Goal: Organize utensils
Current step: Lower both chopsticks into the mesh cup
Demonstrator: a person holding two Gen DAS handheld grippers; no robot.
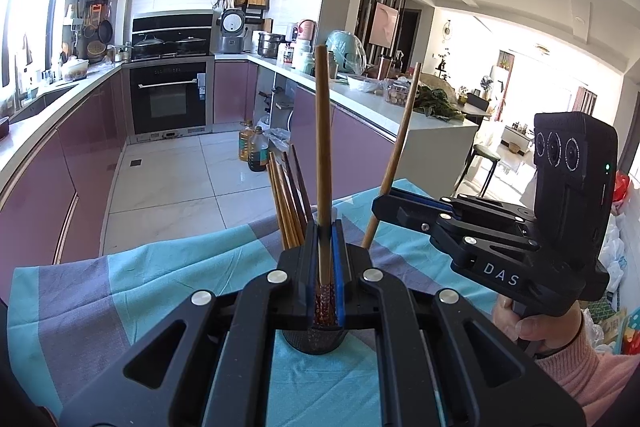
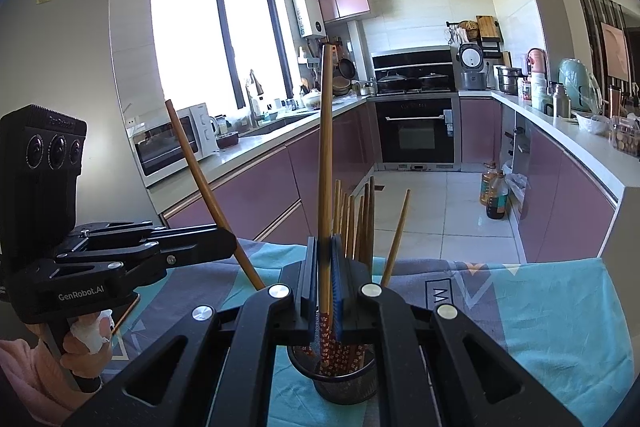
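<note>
Over the black mesh cup (image 2: 345, 377) on the blue and grey cloth (image 2: 560, 327), each hand holds a gripper, and the left gripper (image 1: 325, 259) and the right gripper (image 2: 325, 275) are each squeezed tight on one long chopstick (image 1: 323, 147) whose flowered end points down into the cup with the others. If a stick goes in crooked, it could push the light cup over or hit the other sticks. Behind the table I see a kitchen with pink cabinets (image 2: 568, 187), an oven (image 2: 416, 131) and a bright window (image 2: 208, 47).

The holder (image 2: 346, 383) stands on the counter (image 2: 560, 327) with chopsticks (image 2: 362, 223) in it, between 2 tools, left tool (image 2: 224, 247) and right tool (image 2: 324, 291).
</note>
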